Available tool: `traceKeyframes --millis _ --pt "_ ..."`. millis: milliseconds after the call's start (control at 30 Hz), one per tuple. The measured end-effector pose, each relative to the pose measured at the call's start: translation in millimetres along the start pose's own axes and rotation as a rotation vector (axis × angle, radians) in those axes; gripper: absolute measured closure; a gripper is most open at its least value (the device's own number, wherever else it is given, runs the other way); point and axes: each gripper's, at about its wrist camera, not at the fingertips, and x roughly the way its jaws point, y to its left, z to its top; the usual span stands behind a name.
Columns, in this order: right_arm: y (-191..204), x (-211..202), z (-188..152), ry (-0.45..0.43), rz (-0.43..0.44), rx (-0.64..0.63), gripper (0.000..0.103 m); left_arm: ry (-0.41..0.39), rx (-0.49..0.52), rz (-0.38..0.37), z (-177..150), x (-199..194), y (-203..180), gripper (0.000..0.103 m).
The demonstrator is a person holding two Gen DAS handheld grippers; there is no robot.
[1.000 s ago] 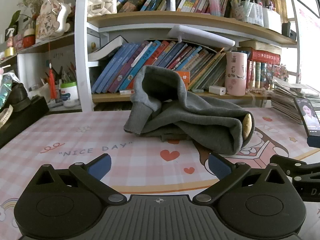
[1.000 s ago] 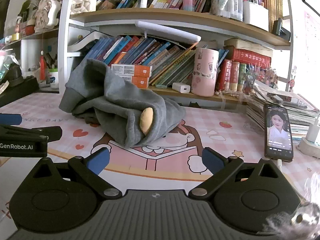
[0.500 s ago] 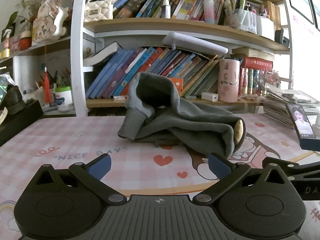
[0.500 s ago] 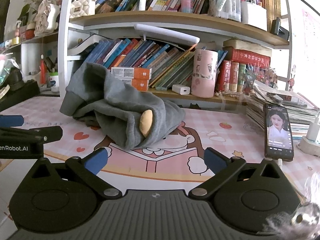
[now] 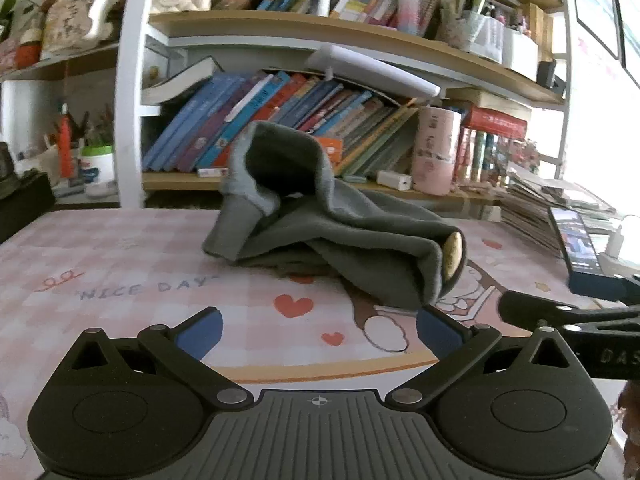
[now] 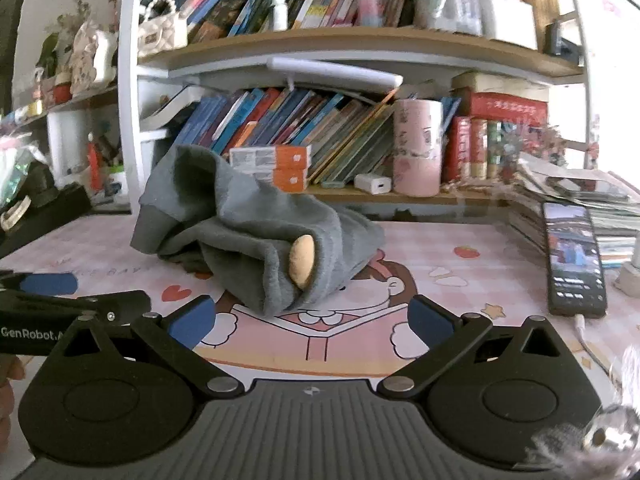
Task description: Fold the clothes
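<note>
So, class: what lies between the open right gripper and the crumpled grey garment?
In the right wrist view, only bare pink mat lies between the right gripper and the grey garment; nothing else sits there.

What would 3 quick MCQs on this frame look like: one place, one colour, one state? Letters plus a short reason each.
1. Where does the phone lie relative to the grey garment?
A. Right of it, on the mat
B. Under it
C. On the bookshelf

2. What colour are the pads on the gripper fingers?
A. Red
B. Blue
C. White

3. What state is the garment in?
A. Folded flat
B. Hanging from a gripper
C. Crumpled in a heap on the mat

Answers: A, the phone rests near the mat's right edge, apart from the cloth. B, both the left gripper and right gripper show blue pads. C, the garment sits bunched and untouched; both grippers are open, short of it.
</note>
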Motion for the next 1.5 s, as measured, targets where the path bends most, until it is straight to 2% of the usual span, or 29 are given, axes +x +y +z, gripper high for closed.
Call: traceKeyframes --millis 100,167,233,300,367,467,533,600,633,667,700,733,833,900,1033,1100,1133,1167,1233,1300,1333,1433,1500 --pt "-3 10 11 0.016 0.015 -0.005 0.002 -0.01 0.008 0.0 8 4 1 0.0" --pt "-5 19 17 0.034 0.014 -0.005 0.005 -0.014 0.001 -0.027 13 8 4 0.0" --pt "-7 30 23 0.049 0.02 -0.011 0.019 -0.015 -0.012 -0.044 18 13 7 0.0" --pt "-8 40 28 0.066 0.033 -0.005 0.04 -0.007 -0.026 -0.064 22 20 9 0.002" --pt "-10 49 34 0.076 0.047 0.005 0.042 0.002 -0.039 -0.085 26 27 11 0.018" --pt "-12 64 41 0.079 0.038 -0.006 0.042 0.027 -0.048 -0.099 30 42 11 0.031" --pt "-13 76 45 0.092 0.026 -0.016 0.042 0.056 -0.068 -0.118 31 53 9 0.031" --pt "-18 91 46 0.114 0.015 -0.011 0.051 0.08 -0.088 -0.158 32 61 5 0.031" --pt "-22 98 47 0.125 0.018 0.005 0.053 0.089 -0.096 -0.183 33 64 2 0.031" --pt "-27 104 49 0.129 0.032 0.033 0.058 0.098 -0.105 -0.207 33 68 -1 0.031" --pt "-33 109 51 0.13 0.051 0.07 0.069 0.107 -0.117 -0.225 34 72 -3 0.031" --pt "-38 112 53 0.129 0.068 0.106 0.072 0.117 -0.129 -0.241 34 76 -5 0.031" --pt "-49 111 53 0.09 0.086 0.167 0.076 0.155 -0.205 -0.287 36 94 -8 0.031" --pt "-55 107 51 0.076 0.095 0.19 0.078 0.183 -0.268 -0.321 36 107 -8 0.036" --pt "-65 105 49 0.072 0.096 0.214 0.081 0.204 -0.394 -0.337 36 130 -7 0.049" --pt "-67 103 49 0.066 0.086 0.204 0.083 0.207 -0.456 -0.343 37 137 0 0.063" --pt "-67 101 49 0.058 0.075 0.194 0.084 0.205 -0.49 -0.353 37 139 6 0.08" --pt "-67 100 50 0.05 0.065 0.184 0.087 0.203 -0.524 -0.364 37 140 12 0.09" --pt "-73 96 51 0.031 0.048 0.186 0.09 0.199 -0.592 -0.384 38 144 24 0.097" --pt "-80 93 52 0.015 0.039 0.197 0.092 0.123 -0.606 -0.364 50 125 42 0.1" --pt "-82 91 53 0.01 0.044 0.205 0.093 0.057 -0.585 -0.342 61 108 50 0.101" --pt "-76 83 56 0.002 0.091 0.2 0.093 -0.264 -0.445 -0.191 98 33 67 0.103" --pt "-66 78 56 0.004 0.132 0.175 0.093 -0.363 -0.413 -0.137 120 -3 86 0.103"
